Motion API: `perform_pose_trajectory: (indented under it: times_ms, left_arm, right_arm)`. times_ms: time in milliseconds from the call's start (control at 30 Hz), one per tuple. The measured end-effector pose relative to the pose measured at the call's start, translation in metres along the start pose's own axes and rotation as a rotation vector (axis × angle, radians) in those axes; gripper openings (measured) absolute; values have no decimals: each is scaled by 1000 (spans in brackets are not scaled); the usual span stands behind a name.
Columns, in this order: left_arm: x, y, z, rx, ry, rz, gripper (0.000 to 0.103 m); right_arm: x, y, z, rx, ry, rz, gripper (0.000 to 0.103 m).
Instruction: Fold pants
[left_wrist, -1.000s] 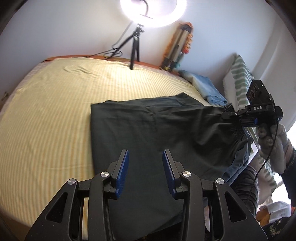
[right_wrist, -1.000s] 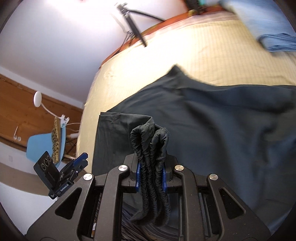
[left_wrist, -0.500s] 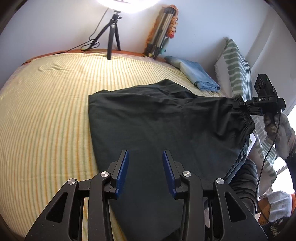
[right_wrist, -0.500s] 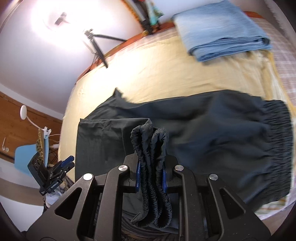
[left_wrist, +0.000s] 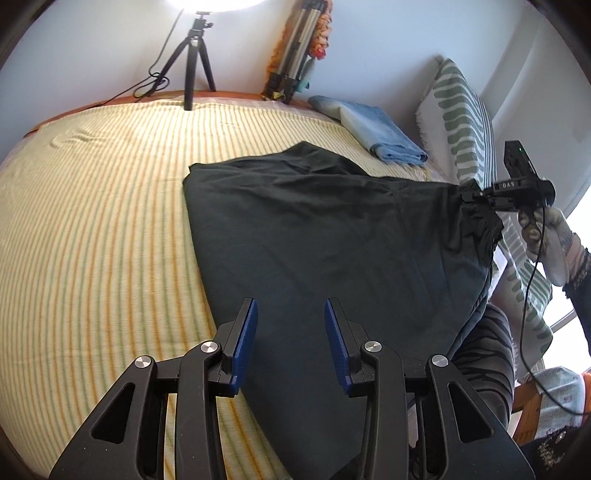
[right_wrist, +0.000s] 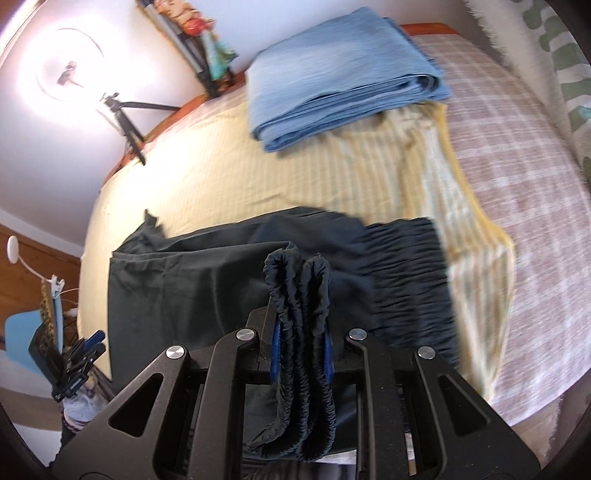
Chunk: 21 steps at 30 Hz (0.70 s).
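Observation:
Dark pants (left_wrist: 332, 236) lie spread across the yellow striped bed (left_wrist: 92, 221). My left gripper (left_wrist: 290, 306) hovers over their near edge, open, with nothing between its blue pads (left_wrist: 245, 332). At the right, my right gripper (left_wrist: 476, 194) holds a corner of the pants lifted off the bed. In the right wrist view that gripper (right_wrist: 300, 332) is shut on a bunched fold of the elastic waistband (right_wrist: 295, 288), which sticks up past the pads and hangs down behind them. The rest of the pants (right_wrist: 207, 280) lies below, one gathered waistband section (right_wrist: 406, 266) flat on the bed. My left gripper (right_wrist: 85, 347) shows at the lower left.
Folded blue jeans (left_wrist: 376, 136) (right_wrist: 340, 66) lie at the far side of the bed. A ring-light tripod (left_wrist: 192, 74) stands on the bed's far edge. A green-striped pillow (left_wrist: 465, 122) leans at the right. A person's leg (left_wrist: 487, 354) is by the near right edge.
My right gripper has carried the waistband to the right, drawing the pants out flatter. My left gripper has drifted over the pants. Neither gripper's jaws have changed.

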<state>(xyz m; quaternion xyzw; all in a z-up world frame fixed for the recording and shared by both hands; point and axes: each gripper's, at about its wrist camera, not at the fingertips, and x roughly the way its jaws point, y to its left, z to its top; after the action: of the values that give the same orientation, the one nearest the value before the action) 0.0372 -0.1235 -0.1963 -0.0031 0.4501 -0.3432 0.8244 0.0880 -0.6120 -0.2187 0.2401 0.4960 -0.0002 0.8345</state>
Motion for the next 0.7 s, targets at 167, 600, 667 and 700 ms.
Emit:
perform_pose_trajectory:
  times_ms: [167, 600, 667, 700]
  left_arm:
    - [8, -4, -4, 1, 25, 4, 36]
    - [2, -6, -16, -26, 19, 16, 43]
    - [-1, -3, -20, -59, 13, 12, 46]
    - [-2, -1, -22, -79, 11, 12, 48]
  right_arm:
    - [7, -5, 0, -18, 6, -46, 19]
    - [-50, 39, -29, -153, -167, -81, 50]
    - [-46, 53, -38, -171, -154, -64, 50]
    - [-43, 61, -42, -183, -150, -53, 50]
